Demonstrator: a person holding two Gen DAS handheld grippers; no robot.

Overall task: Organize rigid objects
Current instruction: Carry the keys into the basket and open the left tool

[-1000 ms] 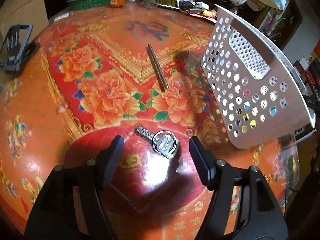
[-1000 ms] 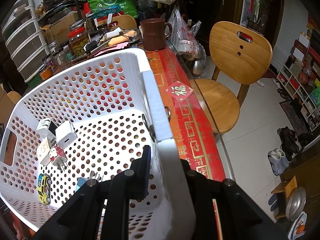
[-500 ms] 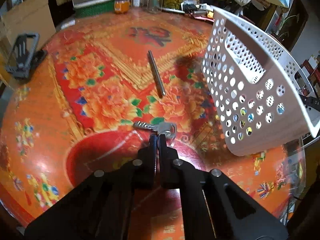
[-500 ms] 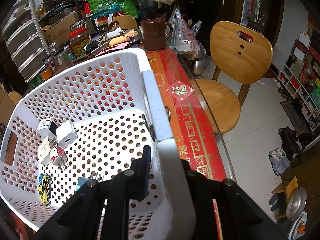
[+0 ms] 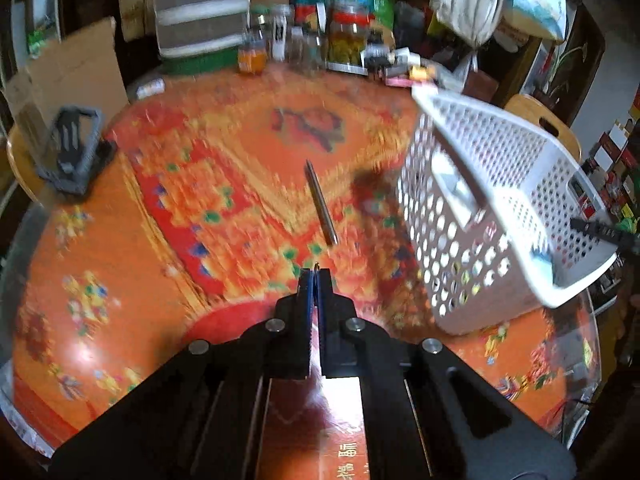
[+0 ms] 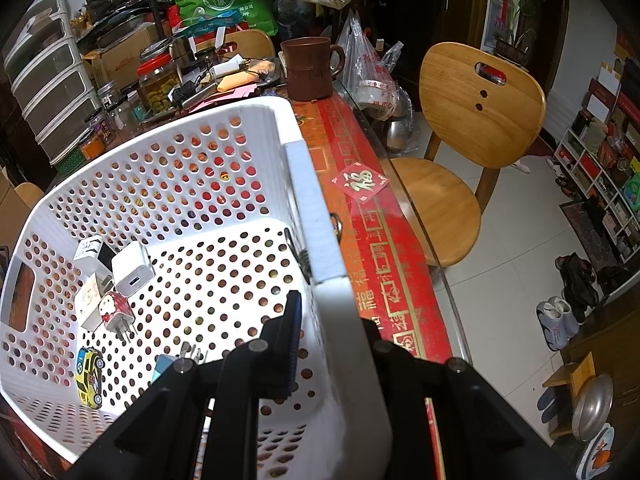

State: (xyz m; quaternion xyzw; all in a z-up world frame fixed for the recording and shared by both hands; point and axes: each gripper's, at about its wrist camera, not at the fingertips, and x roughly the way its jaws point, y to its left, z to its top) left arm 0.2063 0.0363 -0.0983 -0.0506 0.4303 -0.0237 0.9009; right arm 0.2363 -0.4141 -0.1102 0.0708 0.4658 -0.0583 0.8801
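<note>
A white perforated basket [image 5: 492,216] sits on an orange-red floral tablecloth [image 5: 168,216] beside a silver pen [image 5: 321,203].

Key ring [image 5: 317,267] barely peeks out; tablecloth [image 5: 224,184] motion-blurred.

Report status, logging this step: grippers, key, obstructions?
Left gripper shut on key, lifted. Right gripper shut on basket wall. Metal rod ahead.
</note>
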